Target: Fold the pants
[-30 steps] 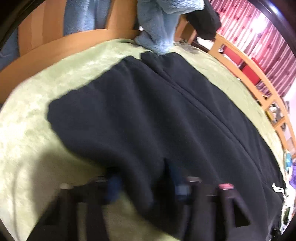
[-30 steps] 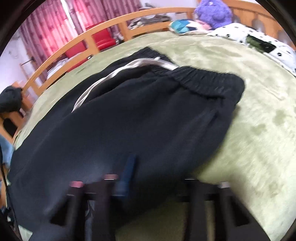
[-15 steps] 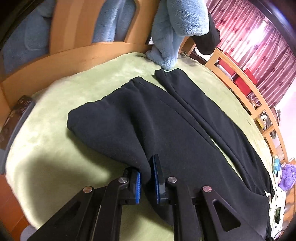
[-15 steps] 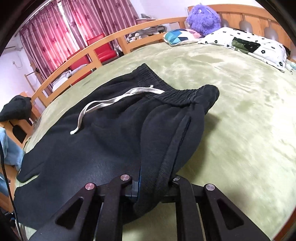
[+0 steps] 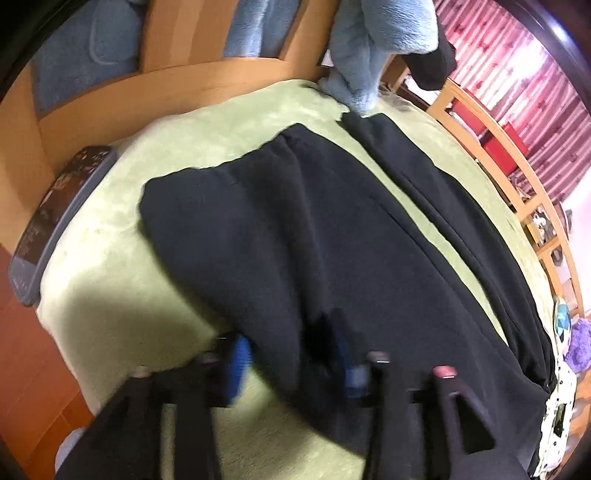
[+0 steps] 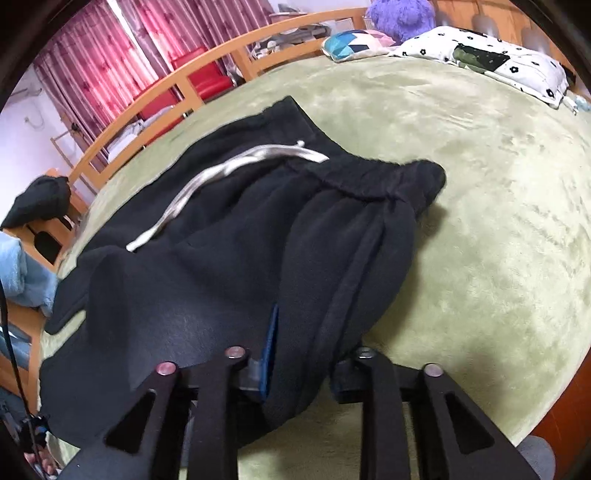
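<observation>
Black pants [image 6: 229,266] lie spread on a green bed [image 6: 480,184]. Both claws have just been opening: the left claw [image 5: 291,360] and right claw [image 6: 306,363] stand released, a fabric ridge loose between each pair of jaws. Half a second ago both pinched it. Next, probably regrasp to fold.

- A home bedroom.
- Bed [image 6: 480,184] with green cover and wooden frame [image 6: 177,85].
- Patterned pillow [image 6: 480,55] and purple plush toy [image 6: 402,14] at its head.
- Red curtains [image 6: 110,48] behind.
</observation>
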Action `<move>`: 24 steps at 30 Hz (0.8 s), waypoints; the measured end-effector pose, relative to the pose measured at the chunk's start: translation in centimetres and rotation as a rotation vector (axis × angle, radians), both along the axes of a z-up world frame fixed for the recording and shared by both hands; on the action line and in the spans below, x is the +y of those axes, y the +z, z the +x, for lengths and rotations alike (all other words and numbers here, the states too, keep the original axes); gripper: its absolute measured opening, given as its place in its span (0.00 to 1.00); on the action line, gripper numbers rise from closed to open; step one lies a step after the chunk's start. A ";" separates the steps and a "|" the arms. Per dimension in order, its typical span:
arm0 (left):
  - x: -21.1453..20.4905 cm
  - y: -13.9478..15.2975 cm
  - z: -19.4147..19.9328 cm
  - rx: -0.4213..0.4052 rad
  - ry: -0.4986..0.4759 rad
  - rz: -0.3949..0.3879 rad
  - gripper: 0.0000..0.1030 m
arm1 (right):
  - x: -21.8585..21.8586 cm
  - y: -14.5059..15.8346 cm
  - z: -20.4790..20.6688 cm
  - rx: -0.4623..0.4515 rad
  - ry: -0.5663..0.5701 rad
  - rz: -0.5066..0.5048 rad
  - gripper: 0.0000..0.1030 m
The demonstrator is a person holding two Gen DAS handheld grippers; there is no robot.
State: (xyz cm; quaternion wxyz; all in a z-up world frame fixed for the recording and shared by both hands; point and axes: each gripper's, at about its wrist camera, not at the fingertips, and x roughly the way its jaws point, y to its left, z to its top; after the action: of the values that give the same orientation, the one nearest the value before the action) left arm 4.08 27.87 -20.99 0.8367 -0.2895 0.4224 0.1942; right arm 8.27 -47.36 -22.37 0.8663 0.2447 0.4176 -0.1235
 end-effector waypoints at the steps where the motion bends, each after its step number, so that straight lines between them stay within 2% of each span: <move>1: 0.1 -0.2 -0.4 -0.005 0.016 0.005 0.60 | -0.2 -0.2 -0.4 0.013 -0.013 -0.021 0.43; 2: 0.2 -0.4 -0.6 -0.011 0.025 0.005 0.61 | -0.4 -0.4 -0.8 0.015 -0.031 -0.026 0.48; 3: 0.3 -0.7 -0.6 -0.016 0.023 0.000 0.62 | -0.6 -0.7 -1.3 0.010 -0.048 -0.005 0.49; 6: 0.3 -1.1 0.0 -0.011 0.028 0.017 0.62 | -0.7 -2.0 -1.8 0.010 -0.036 0.098 0.49; 8: 0.5 -1.0 0.3 -0.021 0.044 0.024 0.61 | -0.6 -2.3 -1.5 0.001 -0.041 0.092 0.49; 9: 0.7 -0.9 0.6 -0.024 0.055 0.030 0.56 | -0.4 -2.3 -1.3 -0.006 -0.041 0.084 0.47; 10: 0.9 -0.7 0.7 -0.024 0.064 0.042 0.45 | -0.2 -2.3 -0.9 -0.013 -0.041 0.072 0.41; 11: 1.1 -0.6 0.9 -0.016 0.065 0.060 0.22 | 0.0 -2.3 -0.5 -0.018 -0.037 0.072 0.18; 12: 1.3 -0.3 1.2 -0.023 0.036 0.053 0.10 | 0.1 -2.2 -0.1 -0.024 -0.029 0.075 0.16; 14: 1.4 0.6 1.2 -0.029 0.040 0.075 0.09 | 0.5 -1.5 0.3 -0.045 -0.025 0.046 0.13; 17: 1.8 2.6 0.8 -0.079 0.034 0.046 0.09 | 1.3 0.4 0.5 -0.072 -0.002 0.003 0.12; 20: 2.1 5.2 1.2 -0.128 0.016 0.025 0.09 | 0.4 2.7 0.5 -0.128 -0.011 0.073 0.12; 22: 1.8 7.5 2.1 -0.158 -0.004 0.052 0.09 | -0.2 4.1 0.9 -0.161 -0.022 0.128 0.12; 24: 1.4 9.7 2.8 -0.194 -0.024 0.073 0.08 | -0.4 6.3 2.1 -0.189 -0.017 0.134 0.12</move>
State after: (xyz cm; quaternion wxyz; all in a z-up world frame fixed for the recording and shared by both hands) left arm 6.90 29.25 -11.33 0.8860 -0.2712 0.3354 0.1702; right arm 10.39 -47.74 -16.11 0.8824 0.3162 0.3393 -0.0791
